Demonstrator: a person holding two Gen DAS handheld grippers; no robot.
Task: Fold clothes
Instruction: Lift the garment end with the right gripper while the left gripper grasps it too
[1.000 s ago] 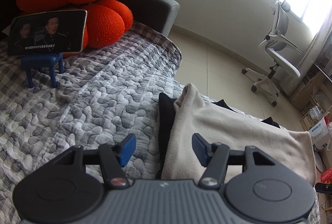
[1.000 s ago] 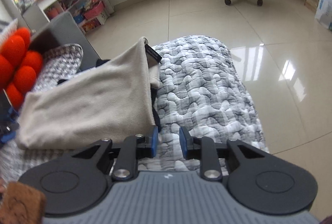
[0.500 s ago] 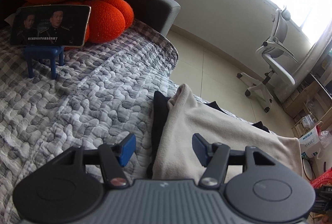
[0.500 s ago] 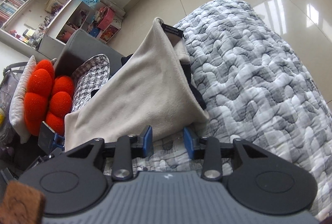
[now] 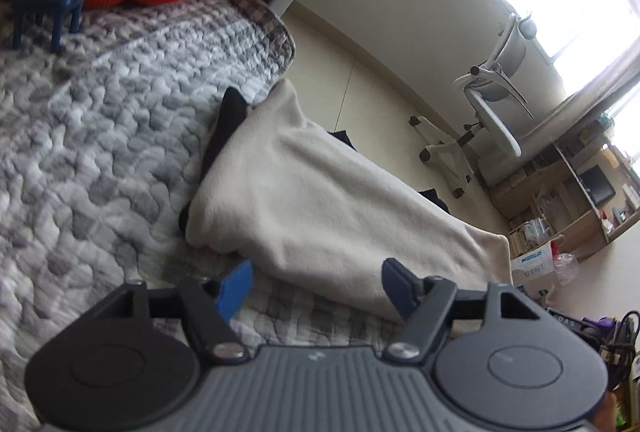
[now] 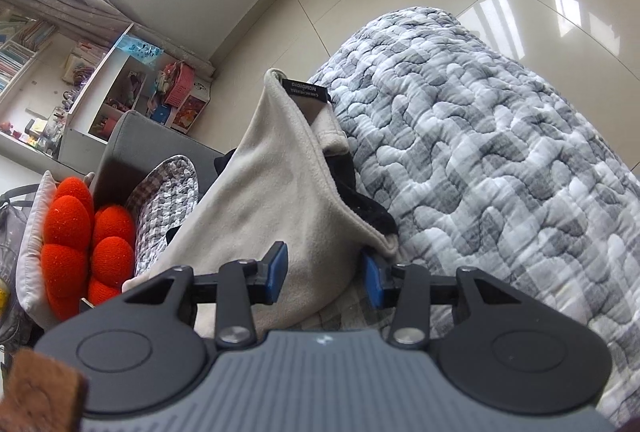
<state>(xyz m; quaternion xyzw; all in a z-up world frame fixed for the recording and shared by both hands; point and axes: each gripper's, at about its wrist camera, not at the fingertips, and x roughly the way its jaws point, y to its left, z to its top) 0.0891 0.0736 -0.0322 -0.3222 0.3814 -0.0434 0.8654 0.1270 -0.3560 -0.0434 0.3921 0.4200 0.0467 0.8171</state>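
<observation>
A cream fleece garment [image 5: 320,191], folded into a long soft slab, lies on the grey-and-white quilted bedcover [image 5: 88,151], with a black garment [image 5: 224,127] showing under its far-left edge. The left gripper [image 5: 316,286] hangs just near of it, its blue-padded fingers wide apart. In the right view the right gripper [image 6: 322,272], likewise parted, straddles the fleece's near corner. A black sewn-in label [image 6: 305,93] carries white lettering, seemingly upside down, too small to read.
</observation>
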